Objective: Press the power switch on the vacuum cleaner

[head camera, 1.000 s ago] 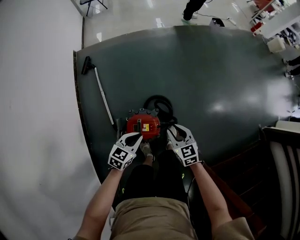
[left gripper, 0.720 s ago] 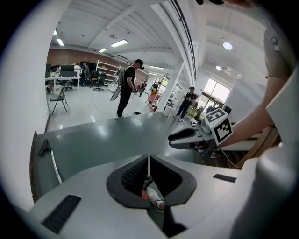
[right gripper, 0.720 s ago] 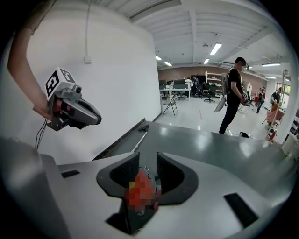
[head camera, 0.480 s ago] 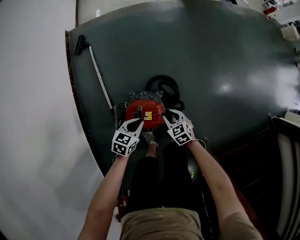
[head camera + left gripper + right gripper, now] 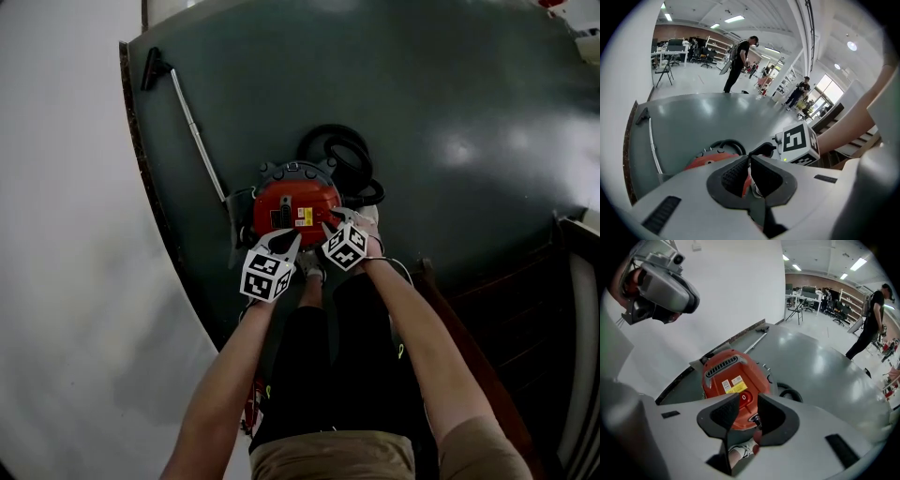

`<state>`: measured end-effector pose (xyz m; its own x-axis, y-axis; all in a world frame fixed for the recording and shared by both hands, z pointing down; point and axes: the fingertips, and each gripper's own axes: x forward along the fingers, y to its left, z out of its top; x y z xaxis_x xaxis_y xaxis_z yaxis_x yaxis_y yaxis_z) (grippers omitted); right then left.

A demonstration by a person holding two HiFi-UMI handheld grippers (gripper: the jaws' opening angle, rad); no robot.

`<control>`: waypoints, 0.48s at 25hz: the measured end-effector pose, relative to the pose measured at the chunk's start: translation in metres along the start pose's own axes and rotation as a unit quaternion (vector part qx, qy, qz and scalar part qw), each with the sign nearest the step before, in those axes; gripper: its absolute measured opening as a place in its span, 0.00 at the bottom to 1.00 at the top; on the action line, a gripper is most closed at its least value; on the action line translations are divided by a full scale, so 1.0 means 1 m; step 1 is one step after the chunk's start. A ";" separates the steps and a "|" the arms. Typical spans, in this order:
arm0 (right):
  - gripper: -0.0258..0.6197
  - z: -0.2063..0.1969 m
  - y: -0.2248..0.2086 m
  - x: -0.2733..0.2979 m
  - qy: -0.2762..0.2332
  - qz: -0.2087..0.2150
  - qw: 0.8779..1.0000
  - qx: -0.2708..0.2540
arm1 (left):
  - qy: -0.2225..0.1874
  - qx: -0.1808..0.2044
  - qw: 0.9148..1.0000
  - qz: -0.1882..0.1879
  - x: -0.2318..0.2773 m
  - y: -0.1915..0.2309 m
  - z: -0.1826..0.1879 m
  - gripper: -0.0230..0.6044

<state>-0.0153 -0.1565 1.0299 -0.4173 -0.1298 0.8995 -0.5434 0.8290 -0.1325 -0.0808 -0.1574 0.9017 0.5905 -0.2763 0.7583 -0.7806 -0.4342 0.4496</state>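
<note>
A round red vacuum cleaner (image 5: 295,208) stands on the dark floor mat (image 5: 450,112), just ahead of my feet. Its red power switch (image 5: 744,397) sits on top, below a yellow label, and shows in the gap between the right gripper's jaws. My right gripper (image 5: 336,223) hangs over the vacuum's near right side, jaws a little apart and holding nothing. My left gripper (image 5: 284,246) is at the vacuum's near left edge, its tips together and empty. The left gripper view shows the red vacuum cleaner (image 5: 710,159) beyond its jaws and the right gripper's marker cube (image 5: 797,143).
A black hose (image 5: 342,155) coils behind the vacuum. A metal wand (image 5: 192,131) with a floor head lies on the mat to the left, near the white wall (image 5: 66,234). Dark wooden furniture (image 5: 525,319) stands on the right. People stand far off in the hall (image 5: 738,61).
My view has tipped down and closer to the vacuum. The right gripper has moved left and in over the vacuum's top; the left gripper has stayed at its near left edge.
</note>
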 end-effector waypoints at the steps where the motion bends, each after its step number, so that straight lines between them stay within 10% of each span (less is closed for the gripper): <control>1: 0.23 -0.005 0.000 0.009 0.010 -0.003 1.000 0.000 | 0.002 -0.006 1.000 -0.004 0.004 0.002 -0.004 0.05; 12: 0.23 -0.014 -0.011 0.063 0.066 -0.031 0.996 0.044 | -0.017 -0.043 0.999 -0.023 0.011 0.024 0.008 0.05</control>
<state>-0.0251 -0.1658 1.0940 -0.2842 -0.1016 0.9534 -0.6297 0.7697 -0.1057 -0.0913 -0.1781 0.9170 0.6313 -0.2867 0.7206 -0.7665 -0.3723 0.5233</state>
